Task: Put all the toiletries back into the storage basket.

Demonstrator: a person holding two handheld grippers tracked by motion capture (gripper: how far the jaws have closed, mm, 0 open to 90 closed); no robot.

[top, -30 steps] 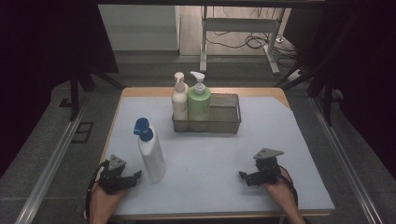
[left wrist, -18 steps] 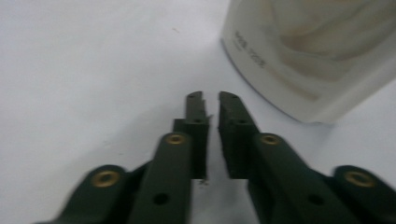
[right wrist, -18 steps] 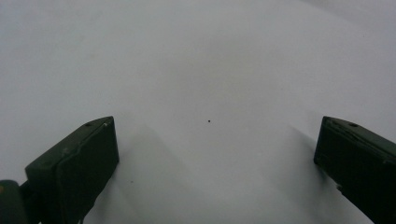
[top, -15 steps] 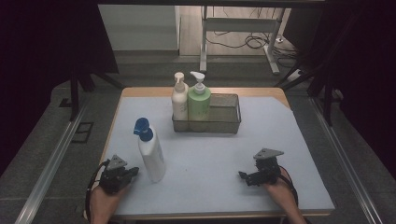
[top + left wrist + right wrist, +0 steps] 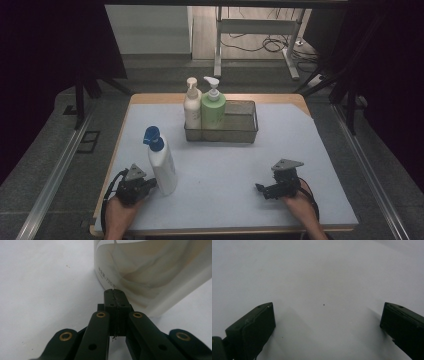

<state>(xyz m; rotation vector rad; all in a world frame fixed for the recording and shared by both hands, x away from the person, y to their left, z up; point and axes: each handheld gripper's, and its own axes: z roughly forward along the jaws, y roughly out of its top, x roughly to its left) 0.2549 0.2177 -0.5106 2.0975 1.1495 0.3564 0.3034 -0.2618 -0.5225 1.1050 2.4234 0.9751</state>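
High view: a white bottle with a blue pump (image 5: 162,165) stands upright on the table (image 5: 225,175), well in front of the wire basket (image 5: 235,125), which holds a cream bottle (image 5: 191,106) and a green bottle (image 5: 213,107). The left tool (image 5: 150,185) lies low, just beside the white bottle's base, on the side away from the basket; the right tool (image 5: 260,189) rests well apart from the white bottle. Whether the left tool touches the bottle cannot be told from here.

Left gripper view: the left tool (image 5: 115,291) is clenched on nothing, its jaws having just been closing, with the white bottle (image 5: 150,275) standing beyond the tips. For a sound grasp, the jaws are best reopened wide and brought around the bottle's body, low enough that tipping is avoided. The bottle's top is cut off.

Right gripper view: the right tool (image 5: 327,315) is released, jaws wide over bare table.
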